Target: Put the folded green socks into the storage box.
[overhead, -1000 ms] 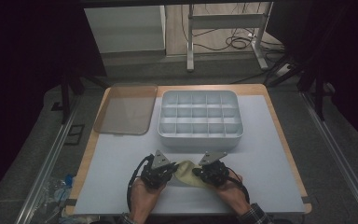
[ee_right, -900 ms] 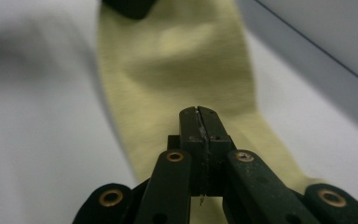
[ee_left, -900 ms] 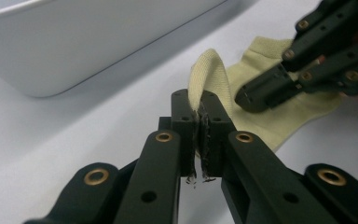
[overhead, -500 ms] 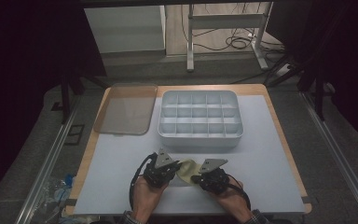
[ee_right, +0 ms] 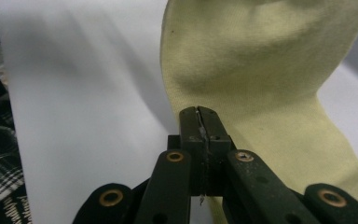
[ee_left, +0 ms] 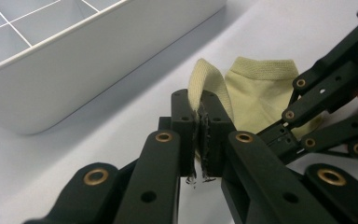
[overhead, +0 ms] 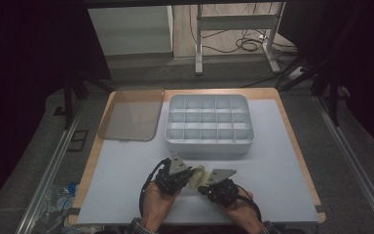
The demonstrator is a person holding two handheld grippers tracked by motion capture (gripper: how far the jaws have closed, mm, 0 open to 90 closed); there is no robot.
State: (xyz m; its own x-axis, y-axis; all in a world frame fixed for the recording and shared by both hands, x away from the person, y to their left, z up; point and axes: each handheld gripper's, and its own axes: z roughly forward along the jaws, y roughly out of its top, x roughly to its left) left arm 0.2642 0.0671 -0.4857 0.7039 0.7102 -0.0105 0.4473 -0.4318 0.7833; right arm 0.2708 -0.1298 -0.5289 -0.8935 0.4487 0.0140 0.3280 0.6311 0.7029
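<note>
A pale yellow sock [overhead: 197, 176] lies bunched on the white table mat near the front edge, between my two grippers. My left gripper [overhead: 179, 171] is shut on a folded strip of the sock's edge [ee_left: 206, 80], which stands up from between the jaws [ee_left: 200, 125]. The sock's ribbed cuff [ee_left: 260, 70] lies flat just beyond. My right gripper [overhead: 215, 181] comes in from the other side [ee_left: 328, 95] and is shut on the sock's border [ee_right: 200, 127]. The rest of the sock [ee_right: 256, 60] spreads away past its jaws.
A white tray with several compartments [overhead: 208, 146] stands just beyond the grippers, its near wall [ee_left: 74, 79] close to the left jaws. A translucent lid [overhead: 131, 114] lies at the back left. The table's wooden edge [overhead: 302, 161] borders the mat.
The two grippers have drawn slightly closer together, and the sock between them looks more bunched. Both stay shut.
</note>
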